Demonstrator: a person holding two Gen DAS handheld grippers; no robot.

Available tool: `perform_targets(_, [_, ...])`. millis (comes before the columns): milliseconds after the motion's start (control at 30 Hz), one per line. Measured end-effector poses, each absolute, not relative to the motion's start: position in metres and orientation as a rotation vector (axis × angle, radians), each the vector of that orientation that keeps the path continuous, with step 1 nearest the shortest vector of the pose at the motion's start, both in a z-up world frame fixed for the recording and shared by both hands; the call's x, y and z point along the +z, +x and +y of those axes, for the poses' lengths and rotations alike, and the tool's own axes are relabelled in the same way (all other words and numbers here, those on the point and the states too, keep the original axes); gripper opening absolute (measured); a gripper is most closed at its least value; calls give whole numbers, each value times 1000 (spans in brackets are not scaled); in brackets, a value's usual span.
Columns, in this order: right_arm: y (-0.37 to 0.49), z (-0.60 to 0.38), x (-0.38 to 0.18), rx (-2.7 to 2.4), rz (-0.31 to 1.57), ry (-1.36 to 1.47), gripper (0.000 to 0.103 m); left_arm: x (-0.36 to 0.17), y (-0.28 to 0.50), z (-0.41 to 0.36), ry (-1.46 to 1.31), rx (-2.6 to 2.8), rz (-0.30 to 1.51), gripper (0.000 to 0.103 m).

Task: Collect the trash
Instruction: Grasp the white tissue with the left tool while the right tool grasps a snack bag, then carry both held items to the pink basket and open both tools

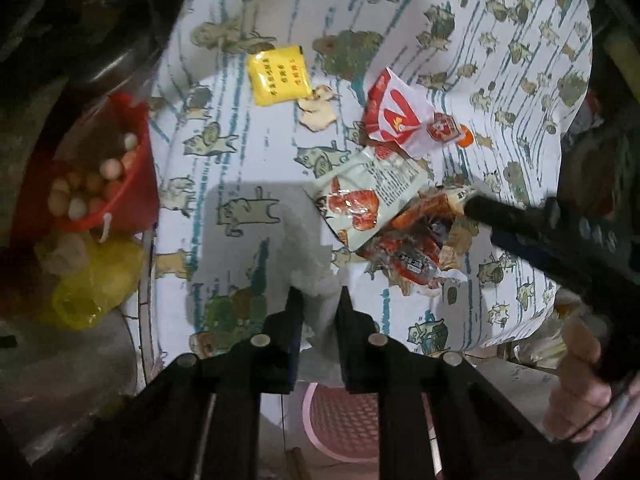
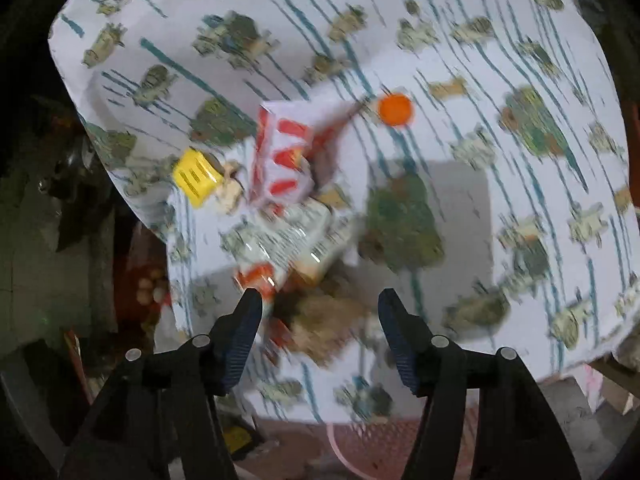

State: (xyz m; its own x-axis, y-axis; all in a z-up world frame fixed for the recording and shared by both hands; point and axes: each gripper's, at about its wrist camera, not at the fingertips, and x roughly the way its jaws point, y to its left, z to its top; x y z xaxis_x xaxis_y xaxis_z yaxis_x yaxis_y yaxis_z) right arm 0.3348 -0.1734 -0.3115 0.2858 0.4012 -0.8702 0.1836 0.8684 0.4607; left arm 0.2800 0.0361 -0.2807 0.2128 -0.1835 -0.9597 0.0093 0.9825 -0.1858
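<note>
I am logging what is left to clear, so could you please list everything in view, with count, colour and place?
tablecloth: one, white with green animal prints, covering the table
tissue: one, white, near table edge, pinched in the left claw
yellow packet: one, far side of the litter
snack wrappers: a heap, count unclear, white, red and brown, mid-table
red and white bag: one, behind the heap
orange cap: one, beyond the bag
red bowl: one, holding pale round items, left of the table
yellow plastic bag: one, below the bowl
pink basket: one, on the floor under the table edge
left claw: black, shut on the tissue
right claw: black, open above the heap
hand: one, holding the right claw
</note>
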Motion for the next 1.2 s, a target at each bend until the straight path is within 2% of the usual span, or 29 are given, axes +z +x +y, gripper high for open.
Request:
perform_targets(233, [356, -152, -317, 103, 1290, 488, 62, -280, 283, 38, -129, -114, 1325, 15])
perform_targets(333, [371, -144, -322, 74, 1298, 452, 56, -274, 282, 46, -148, -110, 1308, 15])
perform_targets(367, [375, -143, -327, 84, 1314, 463, 52, -274, 281, 49, -153, -109, 1306, 15])
perform_targets(467, [380, -142, -329, 60, 1298, 488, 28, -270, 280, 58, -182, -99, 1289, 15])
perform_targets(600, [378, -151, -314, 61, 1191, 543, 15, -261, 277, 60, -185, -102, 1245, 15])
perform_targets(733, [367, -157, -288, 118, 1090, 548, 15, -252, 272, 58, -194, -117, 1208, 15])
perform_targets(1067, [308, -148, -220, 243, 903, 191, 15, -214, 238, 56, -197, -141, 1081, 15])
perform_targets(1200, [273, -156, -195, 273, 871, 205, 15, -188, 224, 55, -169, -115, 1007, 15])
